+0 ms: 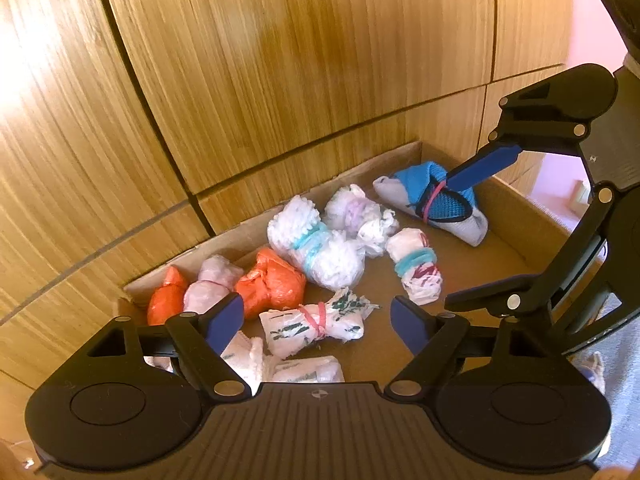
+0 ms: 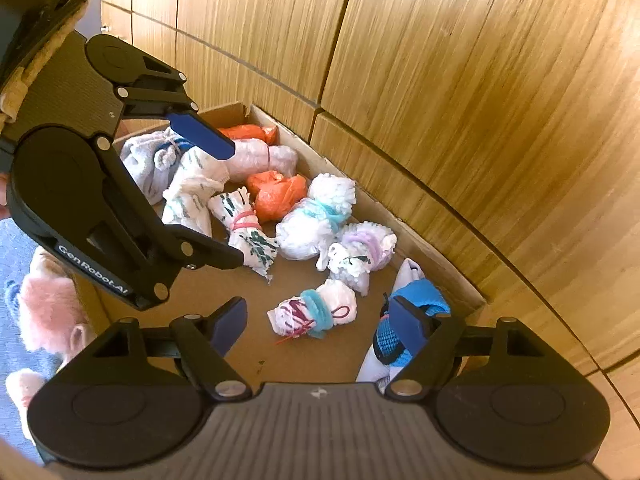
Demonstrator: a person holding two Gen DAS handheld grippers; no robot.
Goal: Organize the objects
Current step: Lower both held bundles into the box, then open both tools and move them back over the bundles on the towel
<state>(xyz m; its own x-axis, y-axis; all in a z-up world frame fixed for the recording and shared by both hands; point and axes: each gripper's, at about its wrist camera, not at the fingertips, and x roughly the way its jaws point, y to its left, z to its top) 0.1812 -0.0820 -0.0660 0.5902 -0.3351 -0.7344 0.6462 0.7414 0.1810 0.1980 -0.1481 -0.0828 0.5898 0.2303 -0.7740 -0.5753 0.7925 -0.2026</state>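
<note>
Both held over a shallow cardboard box [image 1: 516, 200] against wood panelling [image 1: 280, 60]. Left claw [image 1: 318, 320] spread wide, empty, above banded bundles [image 1: 316, 324]. Right claw [image 2: 318, 322] likewise apart, gripping nothing, its far finger just over the blue mesh bundle [image 2: 424, 300]. Orange bundles [image 2: 276, 196] farther back.
</note>
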